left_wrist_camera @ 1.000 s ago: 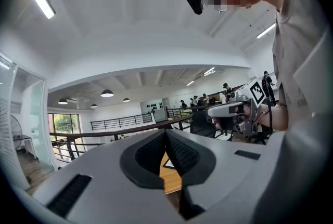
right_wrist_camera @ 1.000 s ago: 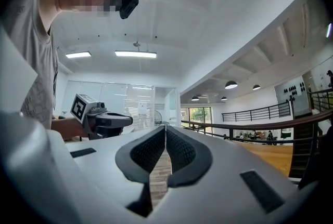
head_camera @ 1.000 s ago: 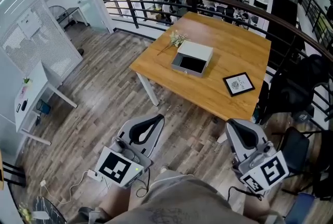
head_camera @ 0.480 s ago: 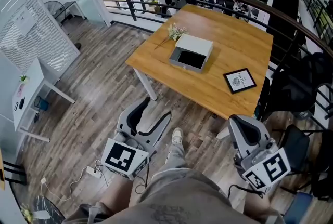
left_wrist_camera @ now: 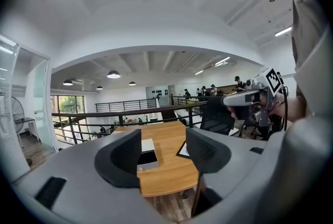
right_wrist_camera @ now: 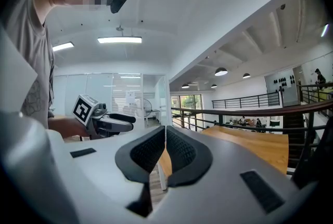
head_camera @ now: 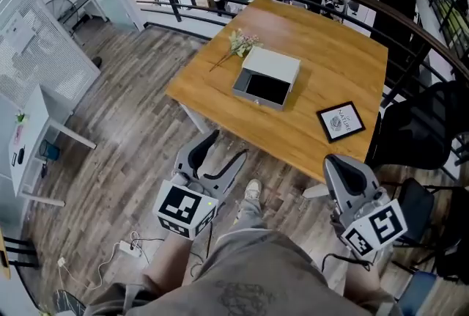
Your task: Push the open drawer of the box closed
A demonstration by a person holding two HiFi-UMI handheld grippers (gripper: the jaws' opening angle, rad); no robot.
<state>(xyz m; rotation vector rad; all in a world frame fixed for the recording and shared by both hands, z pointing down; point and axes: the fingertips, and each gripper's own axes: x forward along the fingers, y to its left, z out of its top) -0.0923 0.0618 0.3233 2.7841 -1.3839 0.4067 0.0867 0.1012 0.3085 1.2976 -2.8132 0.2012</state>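
Left claw (head_camera: pixel 227 146): holding its jaws wide apart with nothing between them, hovering over the wooden floor (head_camera: pixel 132 124) short of the bench (head_camera: pixel 337 50).
Right claw (head_camera: pixel 338 162): pressing its jaws together on nothing, hanging by the bench's near edge.
Box (head_camera: pixel 272 65): sitting mid-bench, well apart from both claws.
Drawer (head_camera: pixel 265 92): standing open, sticking out toward the person, showing its dark inside.
Bench: also carrying a framed picture (head_camera: pixel 341 120) right of the box and a flower sprig (head_camera: pixel 240 45) by its far left corner.

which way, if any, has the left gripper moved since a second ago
Yes. The left gripper has come forward, closer to the table edge, and its jaws have opened, with nothing between them.
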